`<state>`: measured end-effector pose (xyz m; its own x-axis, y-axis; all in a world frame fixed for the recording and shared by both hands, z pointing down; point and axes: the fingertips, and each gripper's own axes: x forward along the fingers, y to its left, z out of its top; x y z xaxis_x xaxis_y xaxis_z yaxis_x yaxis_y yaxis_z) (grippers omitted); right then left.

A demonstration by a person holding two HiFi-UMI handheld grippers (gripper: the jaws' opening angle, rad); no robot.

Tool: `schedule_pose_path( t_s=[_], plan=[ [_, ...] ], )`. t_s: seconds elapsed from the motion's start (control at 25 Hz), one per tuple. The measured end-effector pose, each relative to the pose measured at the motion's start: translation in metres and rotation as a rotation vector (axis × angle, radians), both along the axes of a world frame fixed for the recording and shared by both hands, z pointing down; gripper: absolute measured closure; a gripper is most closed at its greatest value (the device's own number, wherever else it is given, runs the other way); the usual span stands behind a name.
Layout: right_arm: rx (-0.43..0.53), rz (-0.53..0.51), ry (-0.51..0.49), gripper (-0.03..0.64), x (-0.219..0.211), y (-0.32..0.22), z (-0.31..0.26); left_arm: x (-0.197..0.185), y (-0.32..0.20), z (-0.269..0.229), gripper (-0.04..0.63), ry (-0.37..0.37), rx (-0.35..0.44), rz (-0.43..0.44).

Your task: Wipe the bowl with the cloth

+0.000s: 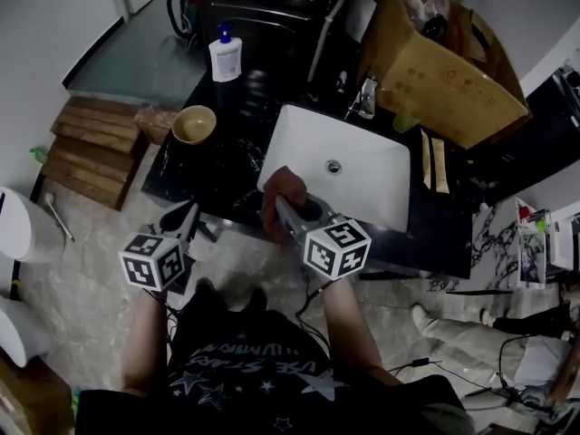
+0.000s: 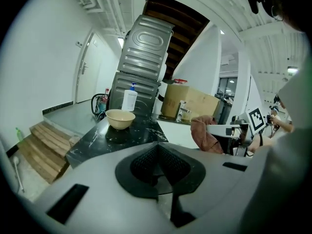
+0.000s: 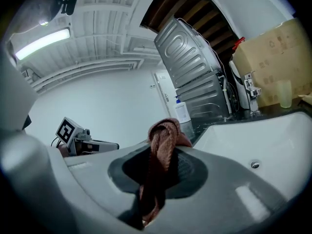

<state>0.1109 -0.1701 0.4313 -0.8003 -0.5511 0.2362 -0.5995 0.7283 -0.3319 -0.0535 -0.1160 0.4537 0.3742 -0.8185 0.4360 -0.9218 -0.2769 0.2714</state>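
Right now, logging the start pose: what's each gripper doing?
Left gripper: closed, empty.
Right gripper: closed on the cloth.

Your cloth [image 3: 163, 135] looks soft and ribbed, the bowl [image 2: 120, 118] looks smooth and shiny, the black stone-look worktop [image 2: 141, 130] is glossy, and the white sink [image 1: 372, 193] is smooth.
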Motion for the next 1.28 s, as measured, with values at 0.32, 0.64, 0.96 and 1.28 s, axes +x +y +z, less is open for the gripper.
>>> schedule_pose_path(
  t_s=[0.32,0.64,0.96,1.28],
  plan=[
    [-0.015,-0.025,0.016,0.548,-0.028,-0.005,0.006,-0.027,-0.009,0.001,0.588,0.023,0.004,-0.031],
    [0.02,0.004,0.049,0.548,-0.062,-0.037,-0.009,-0.075,-0.052,-0.002,0.586,0.043,0.021,-0.038],
    [0.022,0.069,0.072,0.548,-0.1,-0.088,-0.011,-0.121,-0.113,0.002,0.586,0.107,-0.059,0.047],
    [0.01,0.139,0.091,0.548,-0.128,-0.134,-0.006,-0.149,-0.171,0.018,0.503,0.172,-0.125,0.116]
  ],
)
